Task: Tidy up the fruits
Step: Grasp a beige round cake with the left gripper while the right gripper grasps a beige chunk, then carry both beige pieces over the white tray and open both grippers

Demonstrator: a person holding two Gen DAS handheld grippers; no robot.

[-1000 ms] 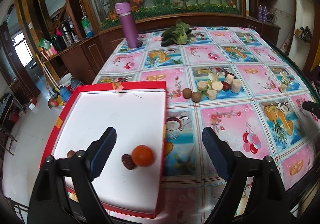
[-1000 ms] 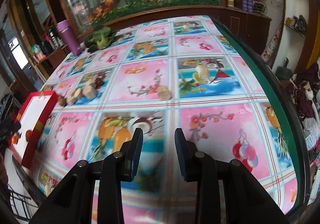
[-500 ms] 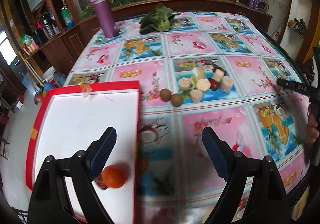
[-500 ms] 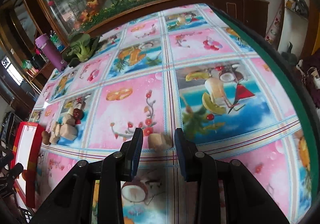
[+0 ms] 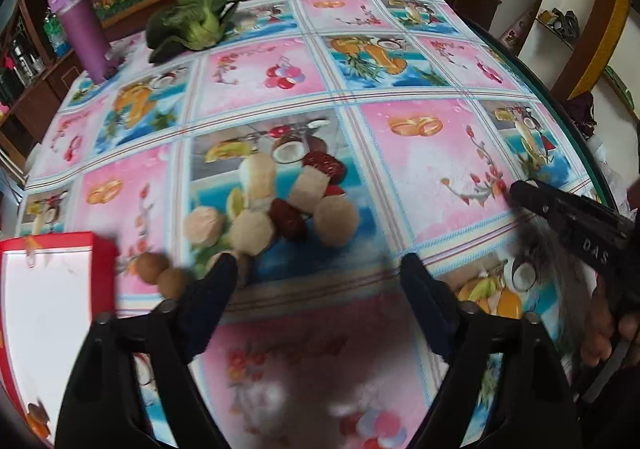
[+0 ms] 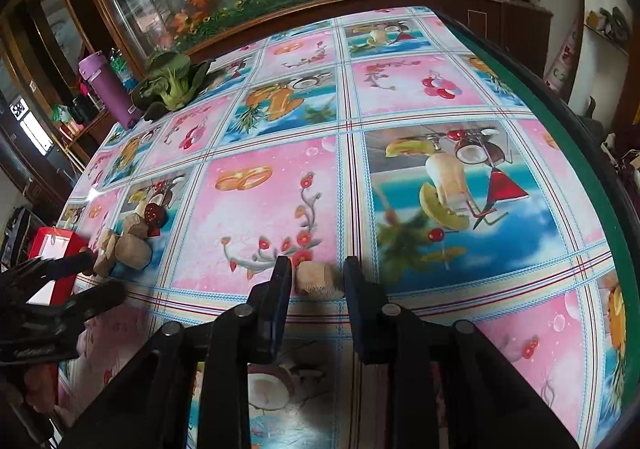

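Jaws of right gripper [image 6: 316, 275] parted, straddling lone pale fruit chunk [image 6: 318, 280], untouched; left gripper [image 5: 316, 281] wide open, nearer fruit pile [image 5: 272, 213] dead ahead.

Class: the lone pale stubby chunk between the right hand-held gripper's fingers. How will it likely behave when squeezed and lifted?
The pale chunk looks short and blocky, so it probably sits rather than rolls. Its matte, rough-looking surface suggests the right hand-held gripper will not slip. It seems small, so likely light; firmness cannot be judged.

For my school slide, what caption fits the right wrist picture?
Open right gripper straddles a lone pale fruit chunk on the tablecloth.
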